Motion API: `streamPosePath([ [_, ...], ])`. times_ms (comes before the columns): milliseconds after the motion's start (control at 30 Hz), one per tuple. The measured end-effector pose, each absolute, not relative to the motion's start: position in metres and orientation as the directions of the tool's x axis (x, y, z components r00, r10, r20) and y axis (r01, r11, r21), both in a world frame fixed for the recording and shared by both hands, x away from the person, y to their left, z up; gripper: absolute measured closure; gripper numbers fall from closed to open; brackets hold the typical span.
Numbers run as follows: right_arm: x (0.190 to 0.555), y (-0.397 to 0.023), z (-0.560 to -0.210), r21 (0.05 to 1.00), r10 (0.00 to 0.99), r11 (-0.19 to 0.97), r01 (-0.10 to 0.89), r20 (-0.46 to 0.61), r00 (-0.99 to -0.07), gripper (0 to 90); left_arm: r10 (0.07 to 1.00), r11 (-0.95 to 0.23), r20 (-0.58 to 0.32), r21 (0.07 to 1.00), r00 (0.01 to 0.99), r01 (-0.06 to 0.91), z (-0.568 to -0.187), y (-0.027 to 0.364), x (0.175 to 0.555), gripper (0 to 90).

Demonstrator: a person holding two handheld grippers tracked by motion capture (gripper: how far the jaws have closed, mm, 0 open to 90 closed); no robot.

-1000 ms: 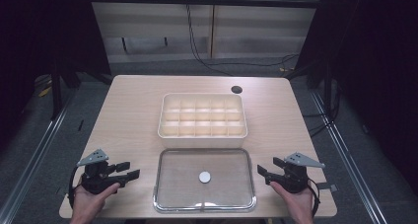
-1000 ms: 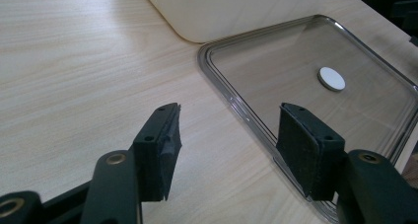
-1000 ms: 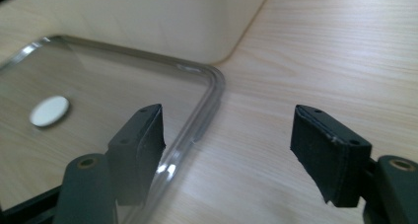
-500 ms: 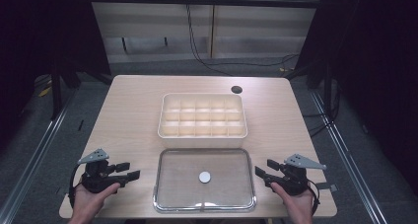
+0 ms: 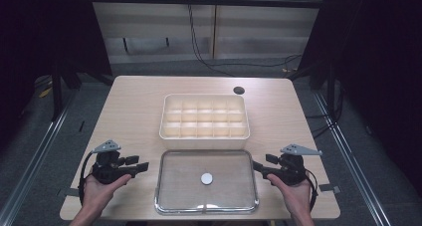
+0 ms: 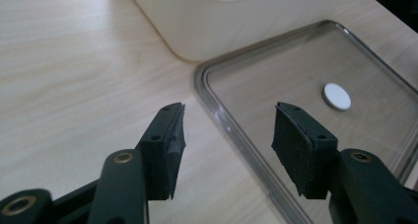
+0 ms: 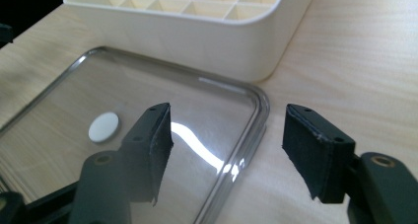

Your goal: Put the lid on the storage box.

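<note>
Clear lid (image 5: 206,180) lay flat on the table (image 5: 134,111), just in front of the cream divided box (image 5: 204,115), its far edge near or touching the box wall; a white knob (image 5: 206,178) sat at its middle. Likely step: grab the lid at both short edges to lift it, judging by the jaws lined up on either rim. Risk: the lid was thin, slick and flush on the wood, so a pad could ride over the rim and slip off, or shove the lid sideways into the box. If one side bit first, the lid would likely tilt or pivot and drop. Left gripper (image 5: 142,166) sat beside the lid's left edge, held level and pointing inward; its jaws had just been closing but were apart, nothing pressed, with the rim (image 6: 224,125) lying below the gap. Right gripper (image 5: 257,166) mirrored it at the right edge, level, pointing inward; its jaws had just been opening and were apart, straddling the rim corner (image 7: 256,110) without touching. Both hands (image 5: 99,188) came up from the near table edge, palms under the gripper bodies.
</note>
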State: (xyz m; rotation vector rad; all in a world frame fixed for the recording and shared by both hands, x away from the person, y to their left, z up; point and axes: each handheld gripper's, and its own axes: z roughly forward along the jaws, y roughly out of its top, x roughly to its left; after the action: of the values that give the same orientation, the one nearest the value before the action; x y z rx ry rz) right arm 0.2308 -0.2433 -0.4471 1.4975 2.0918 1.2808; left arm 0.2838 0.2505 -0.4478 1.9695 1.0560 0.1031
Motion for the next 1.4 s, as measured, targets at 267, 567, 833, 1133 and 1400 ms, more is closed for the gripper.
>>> streamPosePath([
  [267, 0.247, -0.237, -0.444, 0.772, 0.862, 0.108, 0.627, 0.241, -0.446, 37.1, 0.695, -0.3, -0.29, 0.716, 0.659, 0.631, -0.454, 0.24, 0.299, 44.2],
  [567, 0.253, -0.233, -0.47, 0.738, 0.857, 0.113, 0.665, 0.266, -0.441, 39.7, 0.686, -0.332, -0.321, 0.661, 0.653, 0.673, -0.48, 0.241, 0.298, 47.7],
  [833, 0.254, -0.232, -0.487, 0.711, 0.874, 0.125, 0.692, 0.251, -0.416, 48.8, 0.668, -0.369, -0.309, 0.652, 0.677, 0.662, -0.489, 0.232, 0.292, 48.8],
  [1133, 0.258, -0.228, -0.495, 0.704, 0.886, 0.161, 0.692, 0.206, -0.416, 50.4, 0.638, -0.407, -0.3, 0.65, 0.709, 0.642, -0.491, 0.218, 0.289, 47.9],
  [1400, 0.259, -0.226, -0.497, 0.704, 0.891, 0.171, 0.689, 0.188, -0.413, 50.0, 0.649, -0.427, -0.279, 0.637, 0.708, 0.641, -0.493, 0.212, 0.288, 53.2],
])
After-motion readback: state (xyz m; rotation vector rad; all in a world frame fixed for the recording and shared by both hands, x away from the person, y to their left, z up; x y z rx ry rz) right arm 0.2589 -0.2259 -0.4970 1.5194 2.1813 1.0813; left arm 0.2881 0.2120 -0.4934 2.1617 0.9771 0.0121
